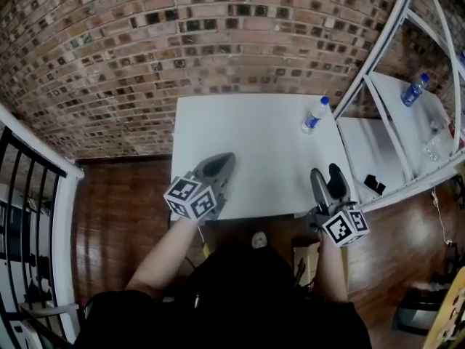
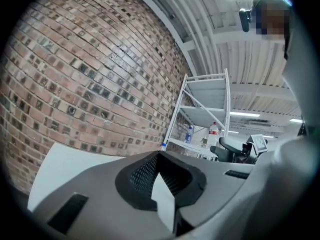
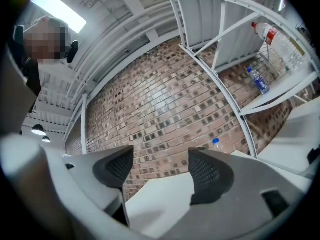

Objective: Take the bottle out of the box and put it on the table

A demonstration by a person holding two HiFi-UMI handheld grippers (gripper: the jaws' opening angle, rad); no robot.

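The clear plastic bottle with the blue cap and blue label [image 1: 314, 115] stands upright on the white rectangular table [image 1: 247, 151], long axis vertical and cap up, near the far right corner, just beside the white metal shelf rack [image 1: 385, 86]. My right gripper [image 1: 325, 171] hovers over the table's near right edge, well apart from that bottle, pointing roughly level toward the red brick wall [image 1: 182, 35]; its tongs are released, with nothing between them. My left gripper [image 1: 225, 158] sits over the near edge further left, pointing the same way, tongs clenched on nothing. Both bare forearms reach forward from below.
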